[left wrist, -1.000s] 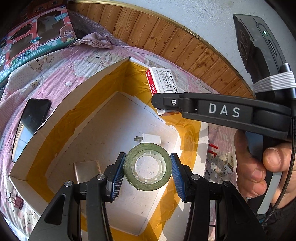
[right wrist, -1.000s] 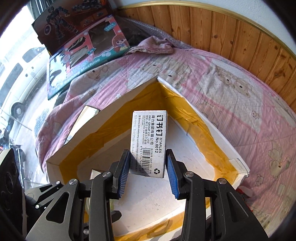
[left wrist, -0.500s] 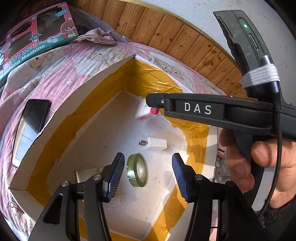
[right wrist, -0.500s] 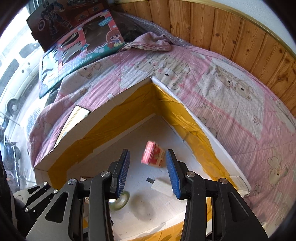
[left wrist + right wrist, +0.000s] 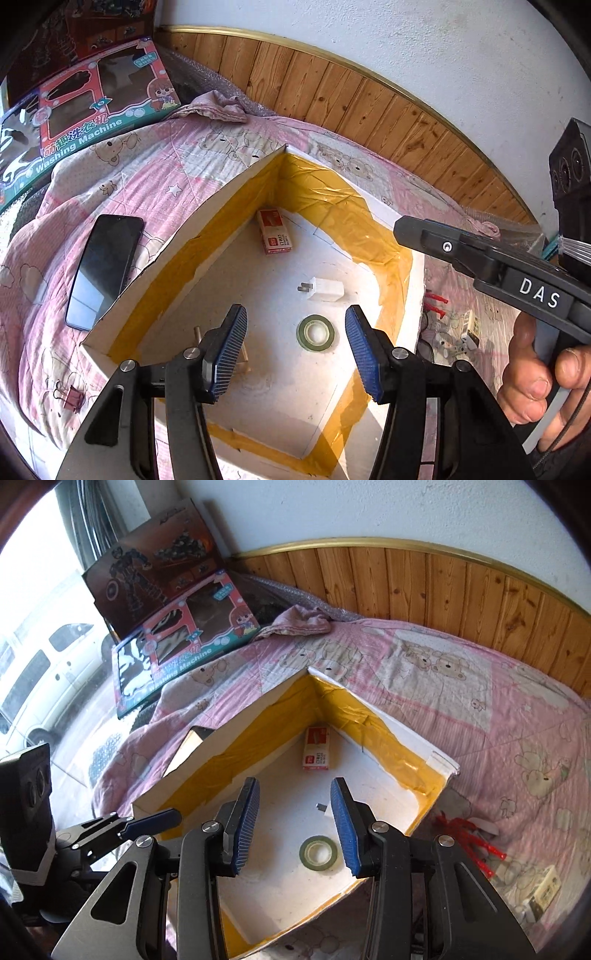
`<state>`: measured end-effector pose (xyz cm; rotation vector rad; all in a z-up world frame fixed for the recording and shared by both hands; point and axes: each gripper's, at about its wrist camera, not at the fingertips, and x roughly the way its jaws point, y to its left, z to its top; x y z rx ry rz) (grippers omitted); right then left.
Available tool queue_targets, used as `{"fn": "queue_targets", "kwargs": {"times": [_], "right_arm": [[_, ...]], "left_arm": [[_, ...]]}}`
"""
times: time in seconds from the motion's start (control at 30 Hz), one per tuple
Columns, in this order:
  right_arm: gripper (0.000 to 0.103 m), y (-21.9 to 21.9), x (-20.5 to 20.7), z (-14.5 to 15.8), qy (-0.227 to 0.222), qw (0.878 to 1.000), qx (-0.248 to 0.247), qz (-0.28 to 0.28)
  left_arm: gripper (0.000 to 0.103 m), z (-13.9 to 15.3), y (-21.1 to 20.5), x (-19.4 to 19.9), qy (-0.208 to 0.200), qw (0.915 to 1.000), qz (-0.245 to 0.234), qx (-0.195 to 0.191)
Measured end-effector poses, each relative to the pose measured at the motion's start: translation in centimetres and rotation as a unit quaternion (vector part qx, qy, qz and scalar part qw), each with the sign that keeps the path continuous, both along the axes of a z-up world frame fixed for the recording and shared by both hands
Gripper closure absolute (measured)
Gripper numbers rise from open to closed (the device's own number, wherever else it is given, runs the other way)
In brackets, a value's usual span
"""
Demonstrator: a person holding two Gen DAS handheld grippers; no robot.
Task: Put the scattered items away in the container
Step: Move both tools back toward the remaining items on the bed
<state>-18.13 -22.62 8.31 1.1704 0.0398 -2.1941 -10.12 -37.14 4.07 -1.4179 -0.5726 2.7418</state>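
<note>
Both grippers hang over the box (image 5: pixel 236 184), jaws wide apart and empty: the left gripper (image 5: pixel 295 347) above its near part, the right gripper (image 5: pixel 293 823) likewise, a hand (image 5: pixel 535 384) on its handle. Inside the box lie the tape (image 5: pixel 316 332), then the charger (image 5: pixel 325 289), then the staples (image 5: pixel 275 236) in the far corner. A phone (image 5: pixel 103 269) lies left of the box on the pink quilt (image 5: pixel 461 709); wood panelling (image 5: pixel 443 583) lies beyond.

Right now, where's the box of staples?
The box of staples lies flat on the container's floor, in the far corner by the yellow-taped walls, beyond the white charger and the tape roll.
</note>
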Motion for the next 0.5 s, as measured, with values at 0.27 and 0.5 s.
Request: {"fn": "queue_targets", "kwargs": {"times": [0.27, 0.5], "right_arm": [[0.060, 3.4, 5.1, 0.5, -0.006, 0.998, -0.053, -0.019], [0.060, 5.9, 9.1, 0.9, -0.001, 0.996, -0.088, -0.033]], "left_arm": [[0.046, 3.2, 3.1, 3.4, 0.036, 0.9974, -0.016, -0.061], [0.046, 5.2, 4.9, 6.3, 0.061, 0.9941, -0.023, -0.087]]}}
